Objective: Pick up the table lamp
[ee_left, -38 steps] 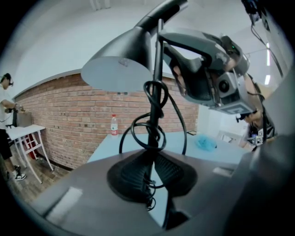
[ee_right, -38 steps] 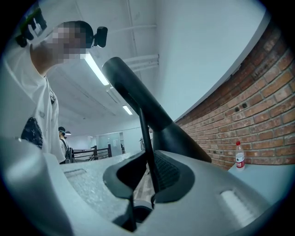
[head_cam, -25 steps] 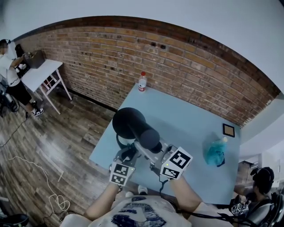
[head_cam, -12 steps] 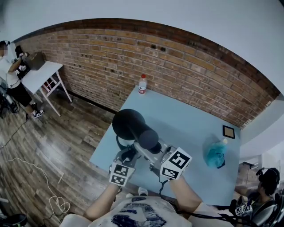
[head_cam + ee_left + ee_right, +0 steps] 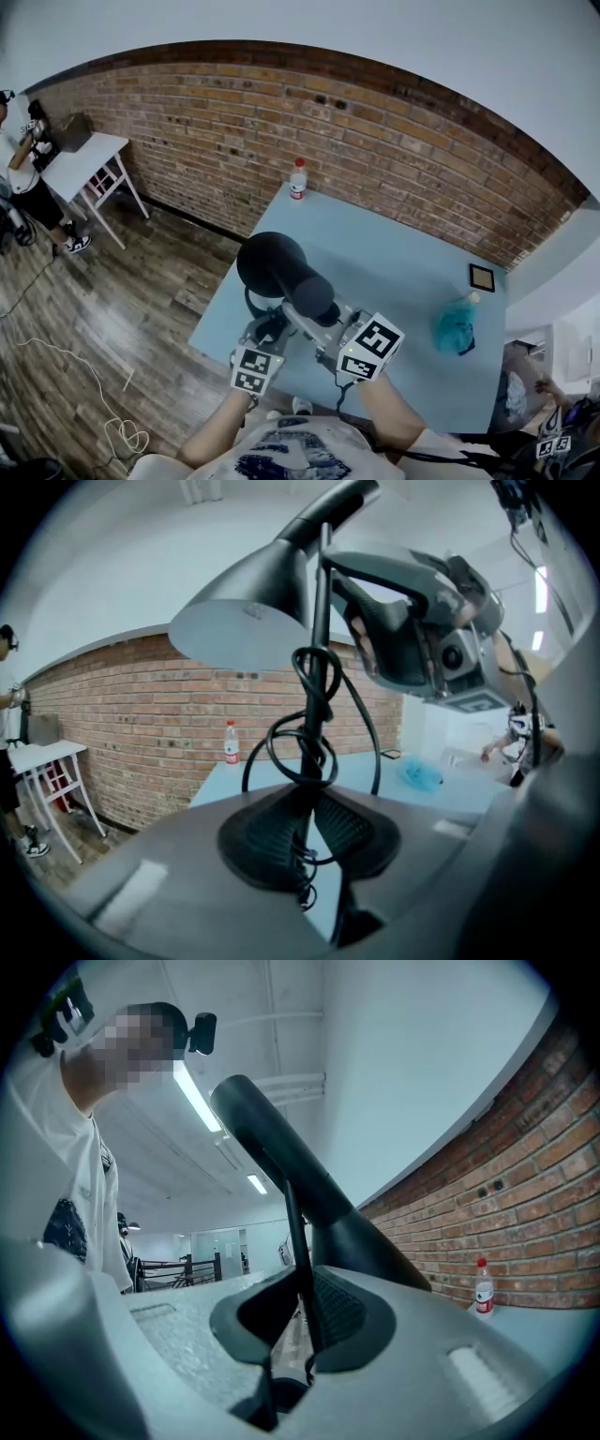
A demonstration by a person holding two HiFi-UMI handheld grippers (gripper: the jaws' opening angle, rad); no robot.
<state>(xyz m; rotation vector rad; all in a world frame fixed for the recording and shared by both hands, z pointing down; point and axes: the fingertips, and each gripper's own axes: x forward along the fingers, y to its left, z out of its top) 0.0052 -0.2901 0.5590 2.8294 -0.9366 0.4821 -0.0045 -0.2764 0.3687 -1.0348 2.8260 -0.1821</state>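
I hold the black table lamp (image 5: pixel 270 263) in both grippers above the near left part of the light-blue table (image 5: pixel 394 253). In the left gripper view its shade (image 5: pixel 246 607) spreads overhead. Its thin stem (image 5: pixel 319 677), wound with black cord, runs down between the pads of my left gripper (image 5: pixel 307 841), which is shut on it. In the right gripper view the shade's neck (image 5: pixel 281 1162) slants up to the left, and my right gripper (image 5: pixel 302 1321) is shut on the stem (image 5: pixel 294 1232). In the head view the left gripper (image 5: pixel 272 328) and right gripper (image 5: pixel 330 330) sit side by side under the shade.
A water bottle (image 5: pixel 298 178) stands at the table's far corner by the brick wall. A crumpled blue bag (image 5: pixel 455 325) and a small framed square (image 5: pixel 482 277) lie at the right. A white table (image 5: pixel 84 155) and a person (image 5: pixel 23 169) are far left; cable lies on the wooden floor.
The lamp and both grippers have stayed put. The person at the far left has slid toward the picture's edge, and the figure at the bottom right has moved.
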